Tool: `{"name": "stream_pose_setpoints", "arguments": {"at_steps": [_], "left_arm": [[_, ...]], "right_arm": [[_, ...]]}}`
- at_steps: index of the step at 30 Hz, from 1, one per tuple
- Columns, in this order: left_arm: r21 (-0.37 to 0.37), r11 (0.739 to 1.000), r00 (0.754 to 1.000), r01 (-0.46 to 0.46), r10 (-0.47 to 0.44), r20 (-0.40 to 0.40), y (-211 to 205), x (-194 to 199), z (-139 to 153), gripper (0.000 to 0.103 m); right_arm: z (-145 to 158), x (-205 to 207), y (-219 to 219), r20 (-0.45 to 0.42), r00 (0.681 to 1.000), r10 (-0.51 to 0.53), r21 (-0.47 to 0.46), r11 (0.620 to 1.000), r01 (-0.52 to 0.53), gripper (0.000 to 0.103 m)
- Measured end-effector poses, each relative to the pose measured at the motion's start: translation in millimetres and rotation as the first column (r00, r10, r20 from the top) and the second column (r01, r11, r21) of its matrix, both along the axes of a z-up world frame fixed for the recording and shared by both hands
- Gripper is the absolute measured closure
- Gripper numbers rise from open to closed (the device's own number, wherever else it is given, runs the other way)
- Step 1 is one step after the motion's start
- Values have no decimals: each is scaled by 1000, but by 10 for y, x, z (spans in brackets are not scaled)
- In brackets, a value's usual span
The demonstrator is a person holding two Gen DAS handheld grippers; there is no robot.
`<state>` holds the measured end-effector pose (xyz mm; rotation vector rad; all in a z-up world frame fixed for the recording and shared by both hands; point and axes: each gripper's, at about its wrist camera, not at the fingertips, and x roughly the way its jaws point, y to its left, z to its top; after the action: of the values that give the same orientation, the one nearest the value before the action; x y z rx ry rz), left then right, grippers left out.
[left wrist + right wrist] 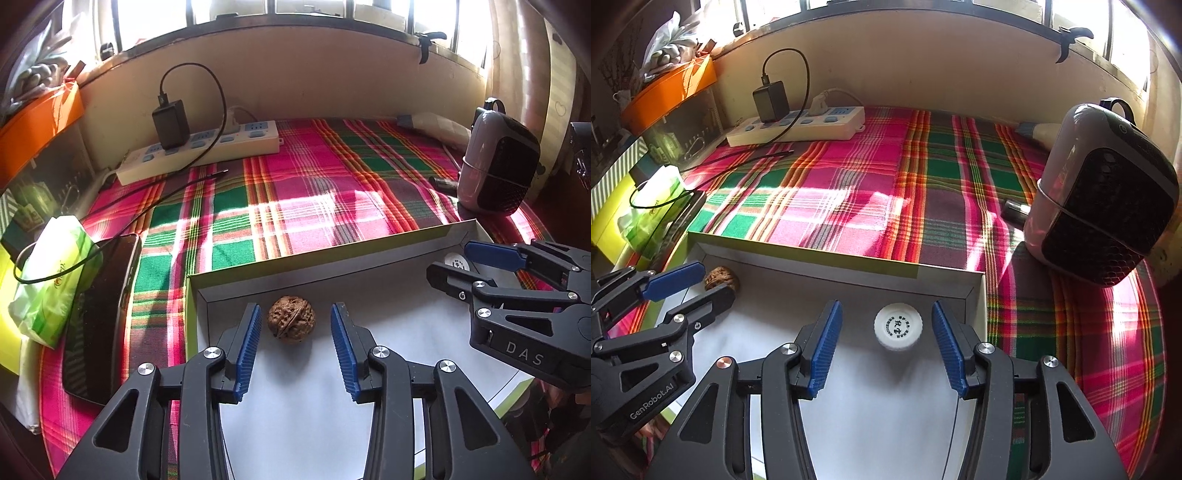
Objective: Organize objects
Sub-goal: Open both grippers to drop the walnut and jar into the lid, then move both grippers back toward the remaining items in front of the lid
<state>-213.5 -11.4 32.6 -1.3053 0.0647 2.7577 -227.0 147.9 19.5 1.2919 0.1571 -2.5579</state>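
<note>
A brown walnut (291, 319) lies on the white floor of a shallow box (280, 424) near its far left corner. My left gripper (294, 339) is open, its blue pads either side of the walnut, not touching it. A white bottle cap (898, 326) lies in the same box (849, 417) near its far right corner. My right gripper (886, 341) is open around the cap, apart from it. Each gripper shows in the other's view: the right one (452, 262), the left one (701, 280) by the walnut (721, 281).
The box sits on a plaid cloth (295, 192). A power strip (199, 151) with a black charger stands at the back left. A phone (103, 314) and a green tissue pack (55, 280) lie left. A small heater (1100, 214) stands right, a dark tube (1015, 210) beside it.
</note>
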Motion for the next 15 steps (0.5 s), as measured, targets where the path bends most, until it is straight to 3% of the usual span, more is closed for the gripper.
{"name": "stream_pose_setpoints", "arguments": {"at_steps": [15], "left_arm": [[37, 999, 998, -11, 13, -62, -65, 485, 239, 66]], "right_arm": [[222, 566, 86, -70, 997, -11, -33, 999, 9, 51]]}}
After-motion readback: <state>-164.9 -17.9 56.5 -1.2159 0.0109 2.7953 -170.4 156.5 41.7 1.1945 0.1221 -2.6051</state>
